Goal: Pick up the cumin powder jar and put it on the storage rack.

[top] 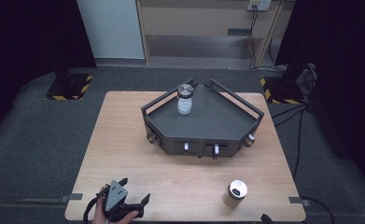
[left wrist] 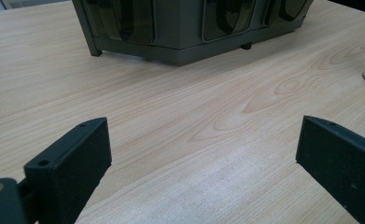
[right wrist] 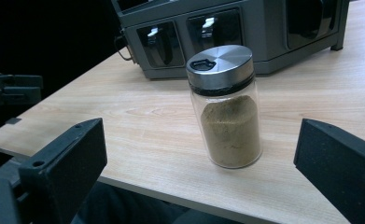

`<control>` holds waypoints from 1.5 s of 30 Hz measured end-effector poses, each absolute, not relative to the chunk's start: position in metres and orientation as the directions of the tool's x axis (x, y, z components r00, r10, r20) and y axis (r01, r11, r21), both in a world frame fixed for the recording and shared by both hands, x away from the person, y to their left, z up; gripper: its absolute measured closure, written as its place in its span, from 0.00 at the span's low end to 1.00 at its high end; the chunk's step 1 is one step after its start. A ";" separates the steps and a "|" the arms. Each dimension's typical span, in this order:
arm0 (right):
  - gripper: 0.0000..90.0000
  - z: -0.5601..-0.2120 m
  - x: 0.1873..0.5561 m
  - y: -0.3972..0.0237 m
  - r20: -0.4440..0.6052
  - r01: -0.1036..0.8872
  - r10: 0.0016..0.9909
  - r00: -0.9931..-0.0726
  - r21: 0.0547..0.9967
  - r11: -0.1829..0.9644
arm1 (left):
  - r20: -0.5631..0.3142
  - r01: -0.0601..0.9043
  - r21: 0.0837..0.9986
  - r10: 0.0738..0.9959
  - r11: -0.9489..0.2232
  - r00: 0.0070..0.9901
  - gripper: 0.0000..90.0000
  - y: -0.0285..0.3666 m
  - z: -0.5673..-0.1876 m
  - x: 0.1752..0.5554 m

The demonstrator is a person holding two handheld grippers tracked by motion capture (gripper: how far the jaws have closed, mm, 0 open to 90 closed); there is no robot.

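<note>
A glass spice jar of brown powder (right wrist: 227,112) with a silver shaker lid stands upright near the table's front right edge (top: 235,193). My right gripper (right wrist: 200,130) is open, and the jar stands just ahead of the jaws, centred in the gap and touching neither. My left gripper (top: 134,190) is held in a hand at the front left of the table, open and empty (left wrist: 203,135) over bare wood. A second jar with white contents (top: 185,99) stands on top of the dark grey corner rack (top: 217,123).
The rack (right wrist: 264,42) has lidded compartments along its front face (left wrist: 180,32) and raised rails at the back. The wooden table (top: 124,140) ends close behind the brown jar. My left gripper (right wrist: 12,88) is seen far left in the right gripper view.
</note>
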State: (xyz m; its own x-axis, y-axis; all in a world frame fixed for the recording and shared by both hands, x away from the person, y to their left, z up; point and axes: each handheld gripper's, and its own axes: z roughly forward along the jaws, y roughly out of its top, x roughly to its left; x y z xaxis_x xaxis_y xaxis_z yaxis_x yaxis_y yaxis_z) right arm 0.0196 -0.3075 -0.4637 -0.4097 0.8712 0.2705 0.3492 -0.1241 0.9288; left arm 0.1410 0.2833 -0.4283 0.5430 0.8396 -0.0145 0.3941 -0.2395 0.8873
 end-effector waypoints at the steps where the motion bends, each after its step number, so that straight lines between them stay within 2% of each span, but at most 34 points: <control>1: 0.03 -0.463 0.020 -0.306 0.261 0.347 0.876 -0.405 0.931 -0.117 | -0.017 0.393 0.888 0.840 -0.237 0.543 0.02 0.283 -0.429 0.141; 11: 0.03 -0.451 0.051 -0.291 0.130 0.352 0.915 -0.383 0.936 0.015 | -0.019 0.384 0.890 0.821 -0.247 0.571 0.01 0.281 -0.430 0.142; 23: 0.03 -0.463 0.113 -0.266 0.073 0.417 0.909 -0.410 0.901 0.116 | -0.015 0.381 0.890 0.819 -0.250 0.574 0.01 0.280 -0.430 0.142; 26: 0.06 -0.466 0.119 -0.263 0.066 0.420 0.914 -0.400 0.900 0.119 | -0.018 0.381 0.891 0.820 -0.247 0.572 0.01 0.281 -0.430 0.143; 30: 0.14 -0.471 0.121 -0.260 0.042 0.402 0.918 -0.394 0.906 0.131 | -0.018 0.382 0.891 0.819 -0.247 0.573 0.01 0.282 -0.430 0.145; 35: 0.34 -0.478 0.121 -0.260 0.018 0.379 0.910 -0.414 0.913 0.154 | -0.019 0.381 0.891 0.819 -0.247 0.574 0.01 0.283 -0.431 0.147; 45: 0.34 -0.471 0.123 -0.264 0.028 0.377 0.902 -0.430 0.914 0.151 | -0.017 0.379 0.891 0.815 -0.251 0.579 0.01 0.282 -0.431 0.148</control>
